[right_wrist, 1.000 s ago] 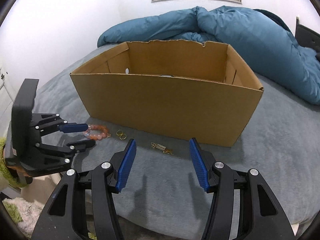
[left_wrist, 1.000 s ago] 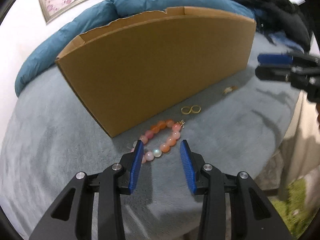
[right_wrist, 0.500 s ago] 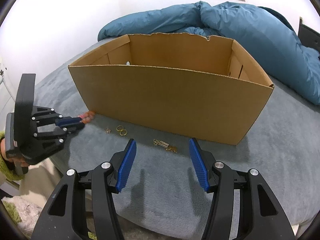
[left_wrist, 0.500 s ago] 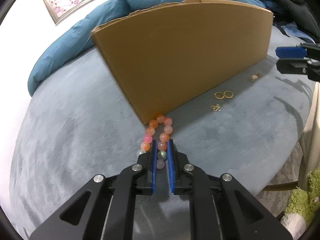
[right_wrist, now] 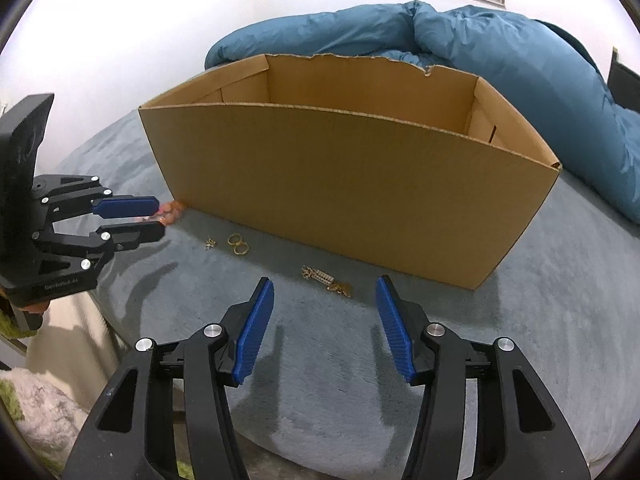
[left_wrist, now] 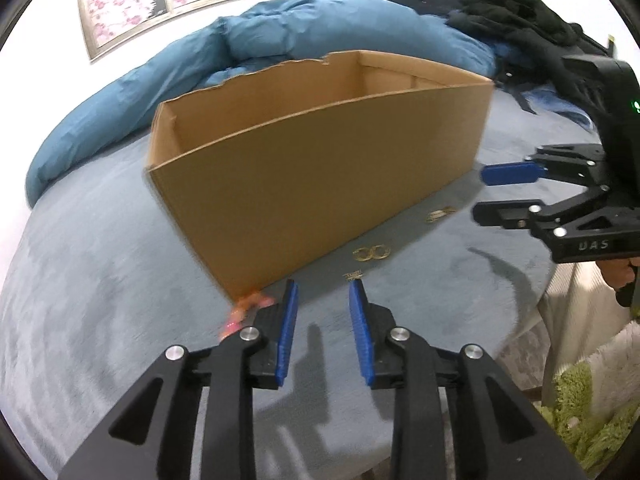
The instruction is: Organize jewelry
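Both hand-held grippers point down over the grey bed cover (right_wrist: 540,320), jaws parted and empty.

The left gripper (left_wrist: 322,292) tilts downward by the near corner of the open brown cardboard box (right_wrist: 352,184); its jaws have just been opening, nothing between them, and the blurred orange-pink bead bracelet (left_wrist: 248,306) lies beside its left finger. The right gripper (right_wrist: 324,292) angles down above the gold spring-shaped clasp piece (right_wrist: 326,280). Two gold rings (right_wrist: 238,242) and a small gold charm (right_wrist: 209,243) lie just before the box.
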